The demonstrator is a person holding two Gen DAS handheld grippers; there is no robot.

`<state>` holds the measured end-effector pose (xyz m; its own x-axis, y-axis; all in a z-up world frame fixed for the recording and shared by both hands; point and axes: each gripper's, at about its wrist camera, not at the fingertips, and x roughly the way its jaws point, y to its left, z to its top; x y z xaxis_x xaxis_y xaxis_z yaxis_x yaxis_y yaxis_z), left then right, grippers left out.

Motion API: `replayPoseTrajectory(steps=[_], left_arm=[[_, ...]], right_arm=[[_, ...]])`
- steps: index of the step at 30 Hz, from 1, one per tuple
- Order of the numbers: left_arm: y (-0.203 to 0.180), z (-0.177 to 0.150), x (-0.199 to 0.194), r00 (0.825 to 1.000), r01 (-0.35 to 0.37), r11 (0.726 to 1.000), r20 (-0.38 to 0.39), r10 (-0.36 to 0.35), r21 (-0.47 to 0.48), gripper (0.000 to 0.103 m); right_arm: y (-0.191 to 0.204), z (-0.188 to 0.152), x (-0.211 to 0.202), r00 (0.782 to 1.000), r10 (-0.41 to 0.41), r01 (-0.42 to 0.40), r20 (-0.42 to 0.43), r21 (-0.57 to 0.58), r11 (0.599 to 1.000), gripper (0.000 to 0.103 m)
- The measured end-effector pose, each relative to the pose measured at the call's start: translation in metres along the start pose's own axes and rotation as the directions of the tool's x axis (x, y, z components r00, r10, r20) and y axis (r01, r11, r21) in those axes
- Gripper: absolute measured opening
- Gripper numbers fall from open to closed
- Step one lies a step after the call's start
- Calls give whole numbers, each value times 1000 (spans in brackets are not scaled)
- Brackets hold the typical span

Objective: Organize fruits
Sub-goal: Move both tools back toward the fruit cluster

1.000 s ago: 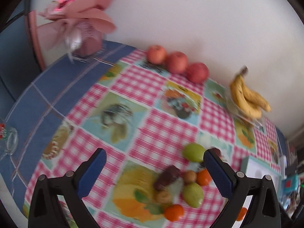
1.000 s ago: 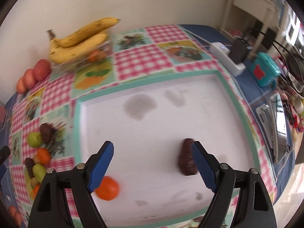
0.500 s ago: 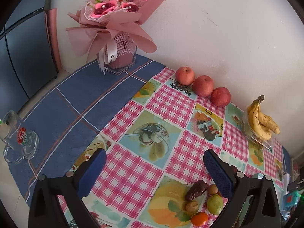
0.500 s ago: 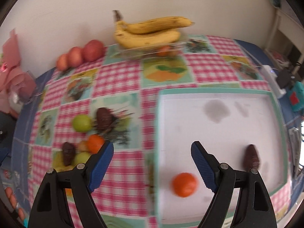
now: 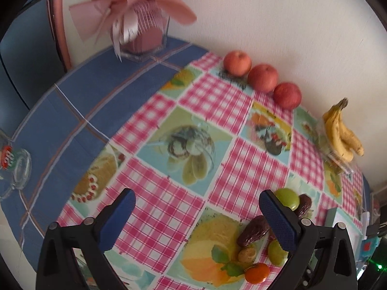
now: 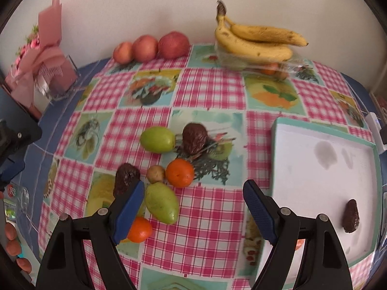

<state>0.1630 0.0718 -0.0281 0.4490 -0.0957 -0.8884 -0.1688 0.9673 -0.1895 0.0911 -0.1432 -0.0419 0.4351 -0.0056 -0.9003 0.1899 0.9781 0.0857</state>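
Note:
A cluster of small fruits lies on the checked tablecloth: two green fruits point(image 6: 157, 139) point(image 6: 161, 202), two oranges point(image 6: 180, 172) point(image 6: 139, 229), dark brown fruits point(image 6: 194, 138) point(image 6: 126, 178) and a small tan one point(image 6: 156, 173). My right gripper point(image 6: 193, 213) is open and empty, hovering just in front of the cluster. A white tray with a teal rim point(image 6: 274, 130) at the right holds one dark fruit point(image 6: 350, 215). My left gripper point(image 5: 197, 220) is open and empty above the cloth; the cluster point(image 5: 254, 230) lies by its right finger.
Three red apples point(image 6: 152, 46) and a banana bunch point(image 6: 256, 39) on a clear box line the wall. A pink bouquet in a glass vase point(image 5: 142, 33) stands at the back left. A glass mug point(image 5: 14, 169) sits near the table's left edge.
My right gripper has swung left from over the tray to the fruit cluster. My left gripper view shifted down and closer to the cloth.

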Motion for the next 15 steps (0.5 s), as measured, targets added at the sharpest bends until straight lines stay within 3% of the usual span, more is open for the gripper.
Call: replayPoseTrajectory(steps=[6,15], left_arm=[[1,-8,24,998,-18,1000,-64,16,-22,103],[10,-9,27,997,-28,998,-71,24,-55,103]], right_arm=[[7,-11,24,998,7,-8,-65,-18,1000,84],[18,-19,48,994,24,-28,-108,-36,999,84]])
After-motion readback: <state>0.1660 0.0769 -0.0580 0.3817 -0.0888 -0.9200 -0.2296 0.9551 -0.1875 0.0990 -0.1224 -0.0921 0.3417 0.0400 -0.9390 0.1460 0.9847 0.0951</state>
